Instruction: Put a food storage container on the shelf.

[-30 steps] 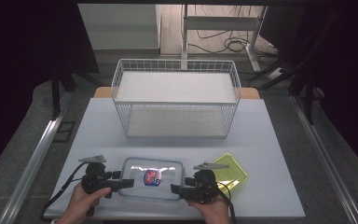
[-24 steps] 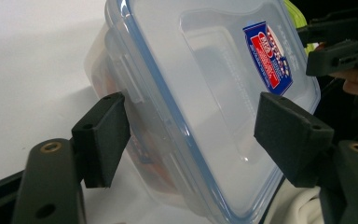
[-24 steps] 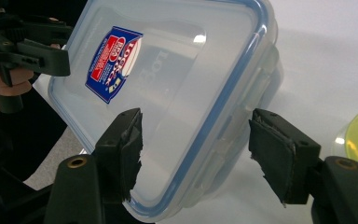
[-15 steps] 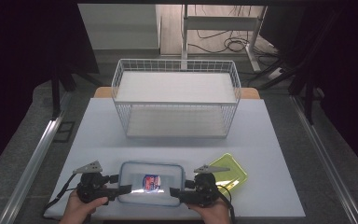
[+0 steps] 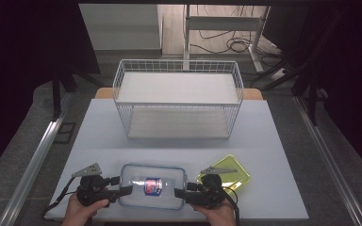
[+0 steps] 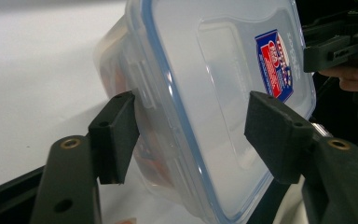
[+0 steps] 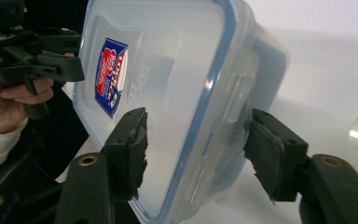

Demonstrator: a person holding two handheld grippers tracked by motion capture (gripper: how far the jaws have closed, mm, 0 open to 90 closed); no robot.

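Pale grey rectangular table top (image 5: 273, 141): matte, smooth. Its near edge runs just under the person's hands; broad bare surface lies between the near-edge items and the basket, and along the left and right margins.

White wire-mesh basket (image 5: 178, 101): rectangular, open-topped, thin grid walls, pale flat floor seen through the mesh. Stands at the far middle of the table, well apart from everything else.

Clear rectangular plastic container with blue-sealed lid and red-and-blue label (image 5: 152, 185): rounded corners, glossy, side latch flaps. Sits at the near edge of the table, centred between the two grippers. In the left gripper view an orange-red tint shows through its wall (image 6: 121, 74); contents cannot be made out. Label print is too small to read.

Translucent yellow-green plastic lid or tray (image 5: 231, 175): flat, rounded corners, lying just right of the container, its near-left part covered by the right gripper.

Left gripper (image 5: 125, 190): black, two-jawed, grey three-cornered plate on top, held in the person's left hand (image 5: 82, 209). Its jaws stand apart on either side of the container's left end, one by the latch side, one over the lid; whether the pads touch the plastic cannot be told.

Right gripper (image 5: 180, 193): same build, held in the right hand (image 5: 214, 214), which the frame edge cuts off. Jaws spread likewise, straddling the container's right end with worn pads; contact cannot be told.
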